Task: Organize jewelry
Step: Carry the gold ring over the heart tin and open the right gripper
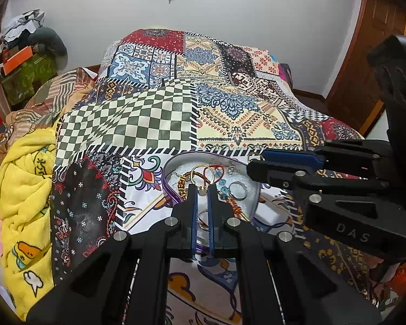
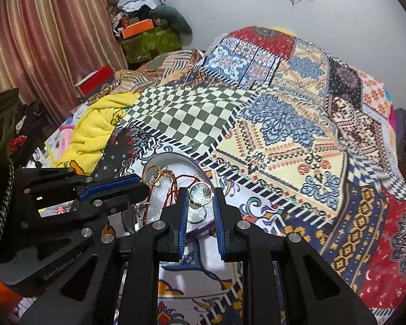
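Bedspread [image 1: 154, 119] holds tray [image 1: 253, 187]; left tool [image 1: 202, 187] pinches upright ring [image 1: 199, 174].

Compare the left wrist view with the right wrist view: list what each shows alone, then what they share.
Left wrist only: a brown wooden door at the right edge.

Right wrist only: striped pinkish curtains and a red box beside the bed.

Both: the patchwork patterned bedspread, the yellow fleece blanket, the round purple-rimmed jewelry tray holding gold hoop rings, and both grippers, the left gripper and the right gripper, over the tray.
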Tool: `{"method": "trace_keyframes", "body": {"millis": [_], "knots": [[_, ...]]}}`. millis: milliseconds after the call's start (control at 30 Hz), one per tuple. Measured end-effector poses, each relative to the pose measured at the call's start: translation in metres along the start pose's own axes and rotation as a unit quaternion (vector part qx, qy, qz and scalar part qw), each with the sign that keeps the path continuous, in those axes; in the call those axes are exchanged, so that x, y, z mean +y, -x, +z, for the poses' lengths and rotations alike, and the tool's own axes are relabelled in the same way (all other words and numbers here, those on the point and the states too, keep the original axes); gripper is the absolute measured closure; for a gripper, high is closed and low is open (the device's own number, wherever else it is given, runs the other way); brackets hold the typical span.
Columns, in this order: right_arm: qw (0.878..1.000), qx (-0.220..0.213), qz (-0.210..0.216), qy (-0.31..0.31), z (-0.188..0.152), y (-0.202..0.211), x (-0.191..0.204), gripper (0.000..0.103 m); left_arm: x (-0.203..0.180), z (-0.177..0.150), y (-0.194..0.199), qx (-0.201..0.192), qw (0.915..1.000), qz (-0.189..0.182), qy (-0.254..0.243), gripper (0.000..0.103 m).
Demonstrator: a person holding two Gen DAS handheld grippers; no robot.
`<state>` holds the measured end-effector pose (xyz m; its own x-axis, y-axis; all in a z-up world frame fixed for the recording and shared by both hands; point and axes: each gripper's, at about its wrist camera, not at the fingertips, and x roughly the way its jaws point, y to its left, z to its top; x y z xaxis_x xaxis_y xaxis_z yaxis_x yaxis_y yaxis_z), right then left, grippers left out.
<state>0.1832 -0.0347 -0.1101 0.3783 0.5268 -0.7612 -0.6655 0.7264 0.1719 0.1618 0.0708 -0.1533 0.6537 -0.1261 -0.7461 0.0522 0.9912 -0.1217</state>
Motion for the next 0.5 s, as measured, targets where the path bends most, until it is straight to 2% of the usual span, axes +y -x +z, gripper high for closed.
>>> {"method": "trace_keyframes", "body": {"millis": [267,500], "knots": [[0.999,0.023,0.028,-0.018,0.003,-0.02,-0.004,0.087,0.002,0.001,-0.005,-0.001,1.0,-0.004,-0.007,0.098],[0.999,0.035,0.033,-0.013,0.001,-0.029,-0.002,0.087,0.003,0.0,-0.009,0.004,0.9999,-0.001,-0.01,0.098]]}}
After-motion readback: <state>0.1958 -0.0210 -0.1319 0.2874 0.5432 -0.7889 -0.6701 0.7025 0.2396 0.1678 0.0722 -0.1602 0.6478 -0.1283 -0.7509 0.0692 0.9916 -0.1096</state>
